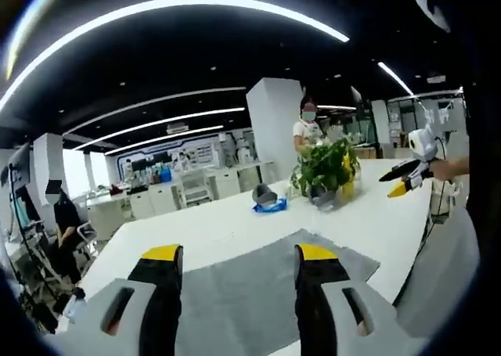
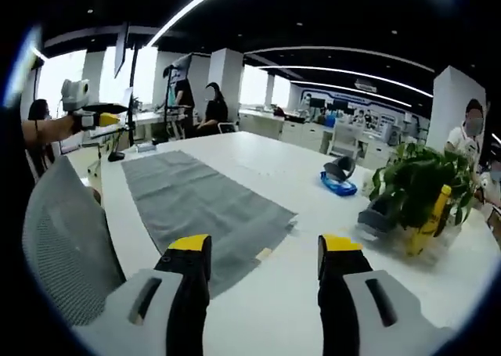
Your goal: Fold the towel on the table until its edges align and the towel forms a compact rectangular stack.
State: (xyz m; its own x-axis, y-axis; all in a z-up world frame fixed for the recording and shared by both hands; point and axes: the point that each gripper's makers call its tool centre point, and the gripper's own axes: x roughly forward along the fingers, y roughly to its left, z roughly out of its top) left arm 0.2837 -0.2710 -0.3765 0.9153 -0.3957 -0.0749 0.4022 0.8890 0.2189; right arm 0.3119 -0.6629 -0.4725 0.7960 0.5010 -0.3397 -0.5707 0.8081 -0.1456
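**Towel flat, both grippers hanging above it with nothing held**

While the grey towel (image 2: pixel 205 207) lies spread flat on the white table (image 2: pixel 258 164), neither gripper is touching it. From the right gripper view the cloth runs as a long strip away toward the far end of the table, its near corner reaching just beside the left of the two yellow-tipped fingers (image 2: pixel 190 245); the right gripper (image 2: pixel 264 244) has its jaws spread wide, with bare tabletop between them. From the left gripper view the towel (image 1: pixel 250 282) lies straight ahead and fills the gap between the fingers, its far corner pointing off to the right; the left gripper (image 1: pixel 239 253) is likewise spread apart and grips nothing.

Each view catches the other tool: the right gripper (image 1: pixel 407 176) shows at the right edge of the left gripper view, held in a hand (image 1: pixel 450 167), and the left gripper (image 2: pixel 98 120) shows at the far left of the right gripper view.

Beyond the towel stands a potted plant (image 2: pixel 415 188), with a yellow object (image 2: pixel 433 213) in front of its leaves, and a blue and grey item (image 2: pixel 338 178) lies on the table nearby. A grey mesh chair back (image 2: pixel 66 239) stands at the table's near side in the right gripper view. People (image 2: pixel 211 106) stand about in the office behind.
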